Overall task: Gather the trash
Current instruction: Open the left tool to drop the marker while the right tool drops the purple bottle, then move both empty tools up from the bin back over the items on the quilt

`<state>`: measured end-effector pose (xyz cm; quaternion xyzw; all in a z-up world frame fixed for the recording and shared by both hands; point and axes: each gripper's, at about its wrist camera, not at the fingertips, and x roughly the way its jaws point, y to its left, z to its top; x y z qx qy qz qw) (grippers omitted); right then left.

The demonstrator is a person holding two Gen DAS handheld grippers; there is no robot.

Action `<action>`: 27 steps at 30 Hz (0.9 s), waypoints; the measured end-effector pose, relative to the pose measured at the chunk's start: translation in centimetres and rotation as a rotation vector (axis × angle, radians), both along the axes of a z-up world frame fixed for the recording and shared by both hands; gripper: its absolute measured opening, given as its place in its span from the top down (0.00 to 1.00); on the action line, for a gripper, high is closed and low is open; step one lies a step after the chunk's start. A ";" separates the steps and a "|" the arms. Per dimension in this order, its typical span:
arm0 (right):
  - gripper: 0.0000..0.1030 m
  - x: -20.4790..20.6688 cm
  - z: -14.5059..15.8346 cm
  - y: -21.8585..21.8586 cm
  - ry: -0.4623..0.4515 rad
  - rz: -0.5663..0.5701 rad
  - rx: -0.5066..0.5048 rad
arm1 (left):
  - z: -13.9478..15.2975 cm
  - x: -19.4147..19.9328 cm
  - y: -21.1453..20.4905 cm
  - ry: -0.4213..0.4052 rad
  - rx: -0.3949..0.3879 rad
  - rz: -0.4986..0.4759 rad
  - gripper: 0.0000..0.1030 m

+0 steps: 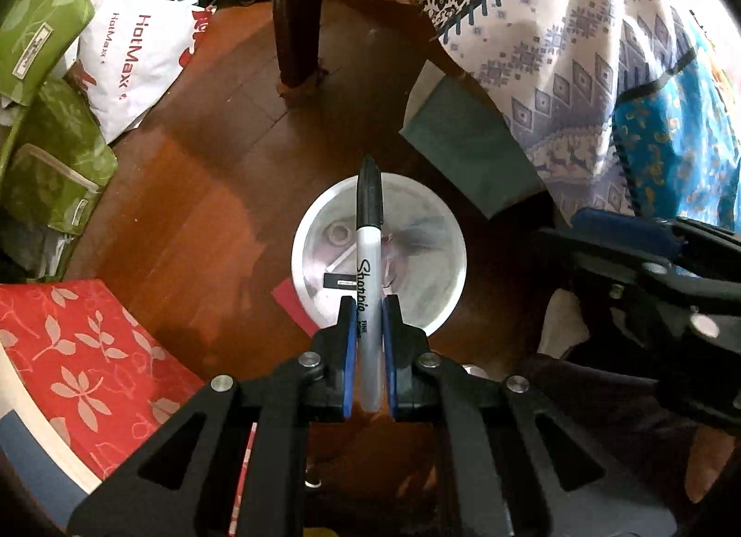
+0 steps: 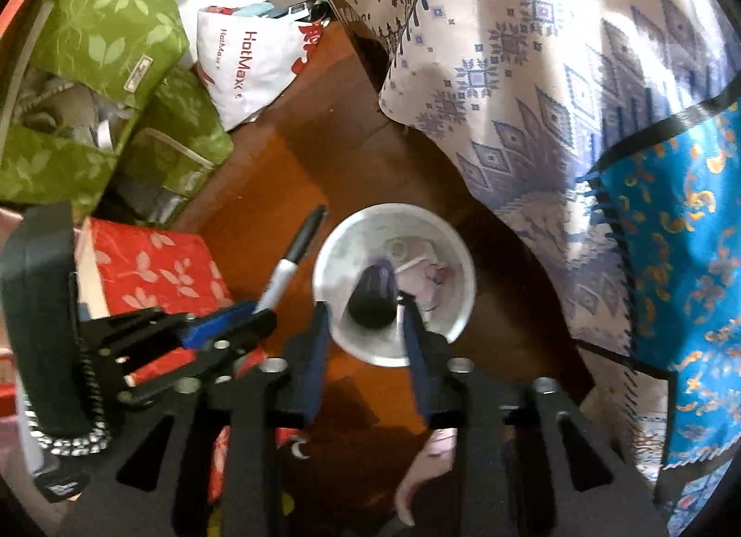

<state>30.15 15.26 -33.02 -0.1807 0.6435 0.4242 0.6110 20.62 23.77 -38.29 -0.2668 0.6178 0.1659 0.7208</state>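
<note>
My left gripper [image 1: 369, 305] is shut on a black-capped Sharpie marker [image 1: 368, 240], held above a white round bin [image 1: 444, 231] on the wooden floor. The bin holds several small scraps. In the right wrist view the same bin [image 2: 338, 249] sits just ahead of my right gripper [image 2: 363, 310], which is open with its fingers over the bin's near rim. A dark rounded object [image 2: 373, 300] lies inside the bin between the fingers. The left gripper [image 2: 222, 324] with the marker [image 2: 294, 259] shows to the left of the bin.
A red leaf-print box [image 1: 78, 351] and green leaf-print bags [image 1: 51, 166] stand at the left. A white HotMax bag [image 1: 134, 60] lies behind. A wooden furniture leg [image 1: 296, 27], a patterned cloth [image 1: 579, 50] and a dark green sheet [image 1: 467, 157] are at the right.
</note>
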 end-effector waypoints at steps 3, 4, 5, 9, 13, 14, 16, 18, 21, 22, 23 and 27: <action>0.56 0.0 0.7 -0.3 -0.047 -0.010 0.002 | 0.0 0.5 -0.1 -0.005 0.003 -0.010 0.91; 0.56 0.1 0.9 -0.5 -0.062 -0.009 0.000 | 0.0 0.7 -0.2 -0.003 0.010 -0.010 0.91; 0.56 0.2 1.1 -0.7 -0.065 -0.012 0.002 | 0.0 0.8 -0.2 0.000 0.018 -0.008 0.90; 0.56 1.0 2.2 -2.1 -0.066 -0.033 0.021 | 0.1 1.0 -0.4 0.004 0.030 0.003 0.65; 0.56 0.8 3.3 -3.0 -0.095 -0.038 0.035 | 1.4 0.9 -0.9 -0.017 0.054 -0.012 0.65; 0.56 0.7 3.6 -3.3 -0.105 -0.038 0.038 | 2.0 0.8 -1.0 -0.026 0.063 -0.015 0.65; 0.56 0.5 4.5 -4.0 -0.125 -0.036 0.048 | 3.5 0.6 -1.3 -0.054 0.081 -0.019 0.65; 0.56 0.4 5.3 -4.6 -0.143 -0.040 0.061 | 5.2 0.3 -1.6 -0.084 0.103 -0.021 0.65; 0.56 0.2 7.1 -5.8 -0.173 -0.058 0.092 | 8.4 -0.1 -2.4 -0.143 0.148 -0.030 0.65; 0.56 0.3 7.6 -6.2 -0.182 -0.063 0.101 | 9.4 -0.2 -2.7 -0.160 0.164 -0.034 0.65; 0.56 0.2 8.3 -6.7 -0.194 -0.070 0.114 | 10.7 -0.3 -3.1 -0.182 0.184 -0.041 0.65; 0.56 0.0 11.4 -8.5 -0.261 -0.102 0.172 | 15.2 -0.5 -5.0 -0.268 0.241 -0.066 0.65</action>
